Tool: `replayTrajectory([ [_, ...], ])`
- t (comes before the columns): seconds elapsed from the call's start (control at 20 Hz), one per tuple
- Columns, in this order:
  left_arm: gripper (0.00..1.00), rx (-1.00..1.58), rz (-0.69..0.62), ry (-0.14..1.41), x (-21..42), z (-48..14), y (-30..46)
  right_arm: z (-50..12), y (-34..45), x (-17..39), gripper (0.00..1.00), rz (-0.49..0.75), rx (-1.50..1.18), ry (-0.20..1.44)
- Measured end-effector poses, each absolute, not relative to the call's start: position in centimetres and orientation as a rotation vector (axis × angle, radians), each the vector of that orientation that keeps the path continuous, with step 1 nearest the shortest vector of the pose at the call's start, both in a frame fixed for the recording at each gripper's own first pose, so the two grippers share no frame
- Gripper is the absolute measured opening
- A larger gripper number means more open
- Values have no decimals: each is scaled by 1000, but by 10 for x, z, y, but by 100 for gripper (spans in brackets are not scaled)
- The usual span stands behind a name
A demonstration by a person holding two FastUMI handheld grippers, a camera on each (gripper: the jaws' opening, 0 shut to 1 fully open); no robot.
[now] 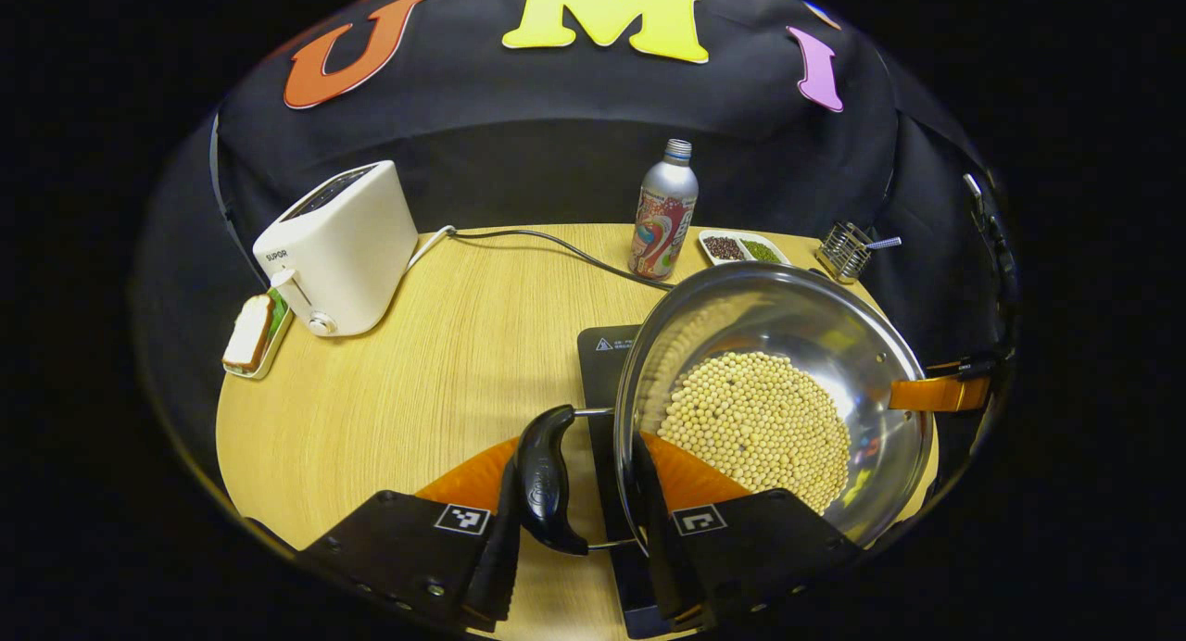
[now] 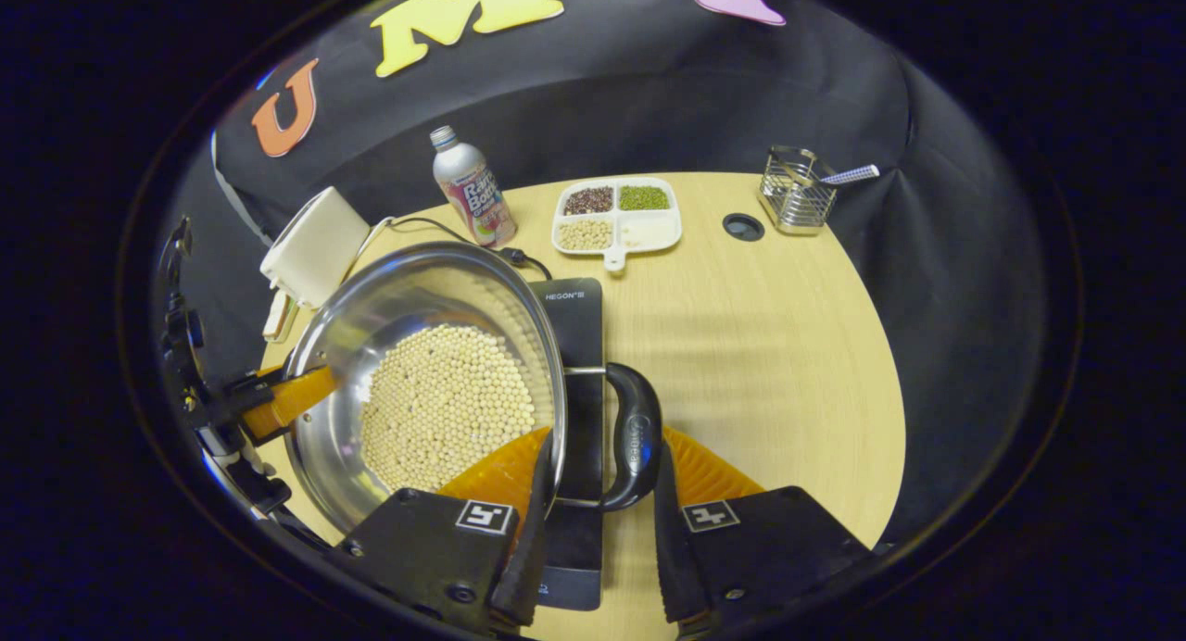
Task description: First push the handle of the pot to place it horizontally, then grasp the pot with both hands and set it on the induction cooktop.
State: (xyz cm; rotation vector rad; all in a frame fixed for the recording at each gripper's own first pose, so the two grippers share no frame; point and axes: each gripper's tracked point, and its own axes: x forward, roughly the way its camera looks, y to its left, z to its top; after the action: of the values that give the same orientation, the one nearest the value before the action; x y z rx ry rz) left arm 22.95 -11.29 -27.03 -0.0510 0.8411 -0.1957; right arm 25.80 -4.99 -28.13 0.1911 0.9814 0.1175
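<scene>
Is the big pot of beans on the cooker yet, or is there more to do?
Nearly there. Done: the pot's handles stick out sideways. In hand: the left claw straddles one handle and the right claw straddles the other handle, with the pot over the induction cooktop. Left: I cannot tell if it rests there yet; then both claws let go.

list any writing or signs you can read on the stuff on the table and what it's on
"SUPOR": on the white toaster.
"HEGON": on the induction cooktop.
Warning triangle on the cooktop; its small print is unreadable.
Bottle label: too blurred to read.
</scene>
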Motion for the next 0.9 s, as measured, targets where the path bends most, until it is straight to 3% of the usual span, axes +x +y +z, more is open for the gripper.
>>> replayTrajectory([
  [0.4,57,-66,-197,824,229,-270,-112,-283,-50,258,53,119,196,954],
  [0.45,46,-65,-196,824,228,-270,-112,-282,-50,258,53,118,192,950],
  [0.5,57,-60,-196,823,228,-270,-111,-282,-51,258,53,116,191,947],
  [0.85,61,-48,-198,837,225,-267,-110,-281,-53,260,60,95,171,909],
  [0.9,52,-44,-199,833,225,-265,-109,-279,-58,263,63,81,152,887],
])
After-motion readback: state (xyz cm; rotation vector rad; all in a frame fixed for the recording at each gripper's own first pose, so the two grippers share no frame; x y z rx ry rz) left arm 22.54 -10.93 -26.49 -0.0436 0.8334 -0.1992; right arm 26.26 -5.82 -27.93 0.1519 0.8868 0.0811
